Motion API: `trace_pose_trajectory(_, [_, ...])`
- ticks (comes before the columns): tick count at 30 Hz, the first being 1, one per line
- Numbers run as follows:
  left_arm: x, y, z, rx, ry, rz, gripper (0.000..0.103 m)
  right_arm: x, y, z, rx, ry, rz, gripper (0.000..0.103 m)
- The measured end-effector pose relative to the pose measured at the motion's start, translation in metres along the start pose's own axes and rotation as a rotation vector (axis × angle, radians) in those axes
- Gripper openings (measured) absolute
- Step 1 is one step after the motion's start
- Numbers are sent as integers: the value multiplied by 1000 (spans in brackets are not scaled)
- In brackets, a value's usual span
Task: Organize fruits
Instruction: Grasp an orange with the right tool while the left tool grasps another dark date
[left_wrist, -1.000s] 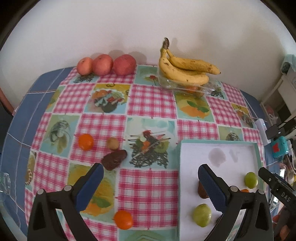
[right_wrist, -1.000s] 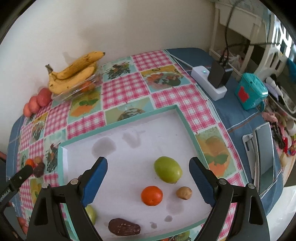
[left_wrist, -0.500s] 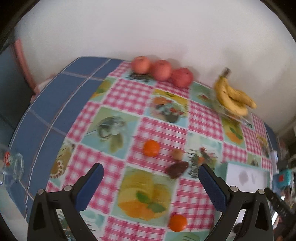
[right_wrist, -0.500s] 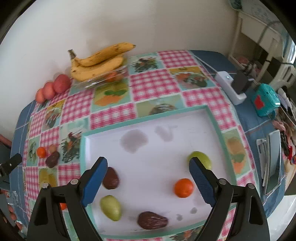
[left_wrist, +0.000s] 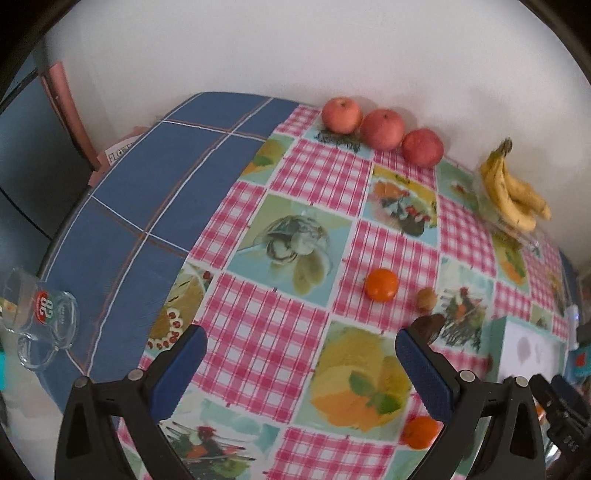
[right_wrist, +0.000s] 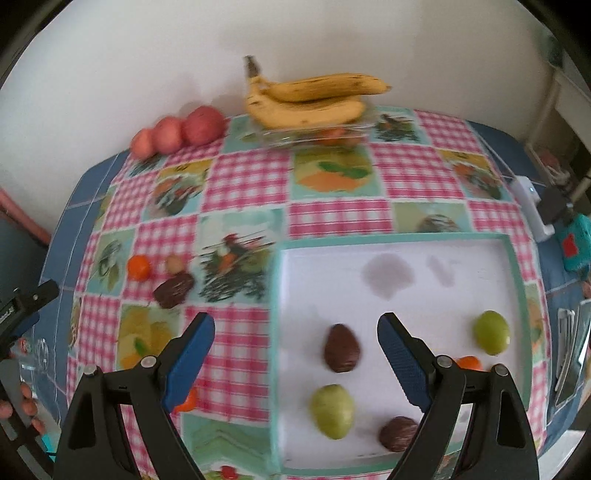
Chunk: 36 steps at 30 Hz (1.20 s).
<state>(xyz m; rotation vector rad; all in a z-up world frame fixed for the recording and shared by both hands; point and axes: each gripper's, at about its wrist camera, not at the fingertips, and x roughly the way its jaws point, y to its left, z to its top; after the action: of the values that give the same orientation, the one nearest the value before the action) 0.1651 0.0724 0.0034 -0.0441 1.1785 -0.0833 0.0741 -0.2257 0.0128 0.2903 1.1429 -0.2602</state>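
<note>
Checked tablecloth (right_wrist: 332, 218) carries a white tray (right_wrist: 406, 243) holding green and brown fruits near its front edge; both grippers' jaws stand apart, empty.

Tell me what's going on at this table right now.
A person is sorting fruit with two hand-held grippers. The left gripper and right gripper are both open and hold nothing. Several small fruits already sit in the white tray. An orange, a small brown fruit and a dark fruit are on the tablecloth.
</note>
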Motion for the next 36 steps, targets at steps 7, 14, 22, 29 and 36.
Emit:
trace_pose_trajectory(7, [21, -9, -13, 72, 79, 41, 103, 6, 35, -7, -70, 26, 29, 90])
trace_pose_trajectory(14, [47, -10, -29, 80, 159, 60, 103, 24, 63, -23, -141, 88, 51, 90])
trace_pose_trajectory(22, [56, 1, -39, 53, 190, 79, 103, 44, 87, -43, -203, 137, 74, 89])
trace_pose_trajectory(29, [52, 5, -34, 43, 173, 75, 103, 53, 105, -58, -259, 173, 106, 69])
trace_pose_trajectory(36, [50, -1, -34, 52, 173, 70, 103, 65, 124, -73, -332, 220, 108, 64])
